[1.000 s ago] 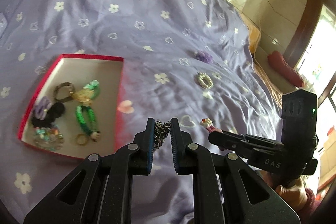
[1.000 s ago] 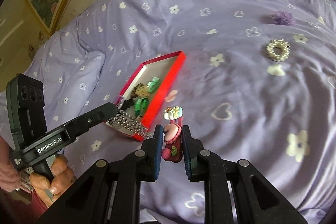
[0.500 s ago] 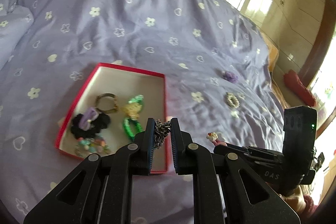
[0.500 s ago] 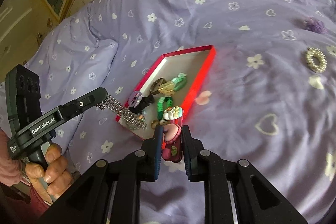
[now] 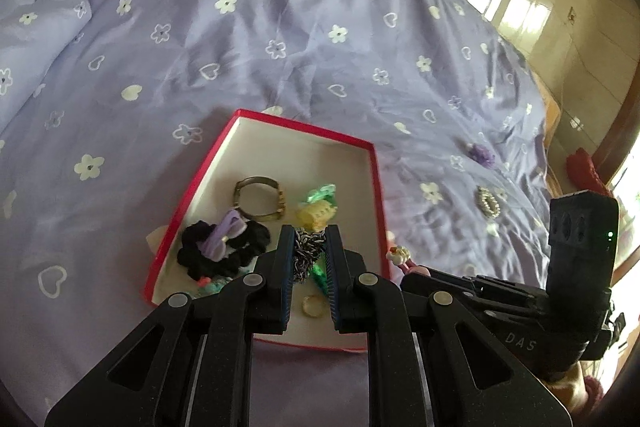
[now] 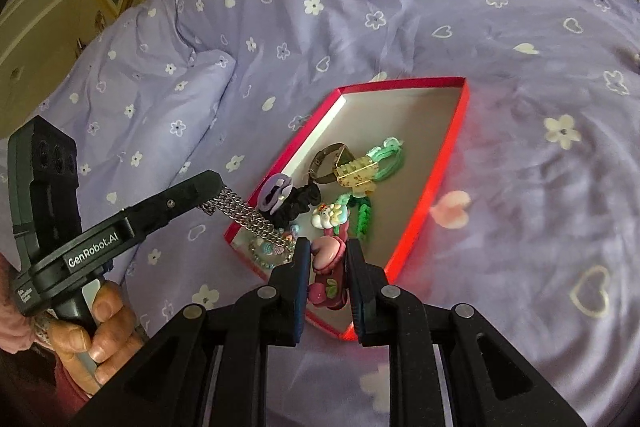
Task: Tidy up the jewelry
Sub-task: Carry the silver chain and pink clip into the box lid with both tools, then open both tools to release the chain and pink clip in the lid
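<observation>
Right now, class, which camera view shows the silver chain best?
The right wrist view: the silver chain hangs full length from the left gripper into the red box. The left wrist view shows only a bunched piece between its fingers.

Left gripper (image 5: 307, 253): jaws nearly closed, clamping a metal chain (image 5: 306, 254), held level by a bare hand (image 6: 90, 327). Right gripper (image 6: 326, 269): jaws pinching a pink hair clip (image 6: 326, 267), pointed forward alongside.
</observation>
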{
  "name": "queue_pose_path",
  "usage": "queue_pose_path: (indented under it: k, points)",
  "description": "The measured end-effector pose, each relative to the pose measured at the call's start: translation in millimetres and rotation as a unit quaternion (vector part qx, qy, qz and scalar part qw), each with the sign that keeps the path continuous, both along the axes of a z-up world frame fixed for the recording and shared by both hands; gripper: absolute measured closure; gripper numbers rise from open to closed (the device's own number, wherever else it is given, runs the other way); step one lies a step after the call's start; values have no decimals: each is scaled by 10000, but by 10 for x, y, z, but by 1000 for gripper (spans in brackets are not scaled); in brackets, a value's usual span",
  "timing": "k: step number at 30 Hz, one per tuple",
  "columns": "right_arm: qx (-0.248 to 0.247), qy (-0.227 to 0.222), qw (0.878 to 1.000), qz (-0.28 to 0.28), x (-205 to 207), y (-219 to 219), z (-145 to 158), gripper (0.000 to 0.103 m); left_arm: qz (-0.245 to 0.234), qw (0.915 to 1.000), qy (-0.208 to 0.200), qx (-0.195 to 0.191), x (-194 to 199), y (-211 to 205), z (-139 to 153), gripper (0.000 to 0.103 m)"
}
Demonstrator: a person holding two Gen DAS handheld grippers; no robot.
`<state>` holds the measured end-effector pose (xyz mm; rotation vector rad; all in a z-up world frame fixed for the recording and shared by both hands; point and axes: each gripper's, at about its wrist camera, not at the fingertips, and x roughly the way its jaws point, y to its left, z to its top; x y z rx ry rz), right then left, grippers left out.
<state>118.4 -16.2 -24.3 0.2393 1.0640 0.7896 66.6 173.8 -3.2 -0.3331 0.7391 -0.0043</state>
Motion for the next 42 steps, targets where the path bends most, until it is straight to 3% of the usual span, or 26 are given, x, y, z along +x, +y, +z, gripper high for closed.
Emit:
queue_pose_path:
  k: [20,42]
  points:
    - [-799,106,9964,269,284,548,-470,85,338,9973,646,35,254,393,-677,90]
    - [-866,85,9958,292,285,584,-508,84,418,9941,985,173,294,403,-891,90]
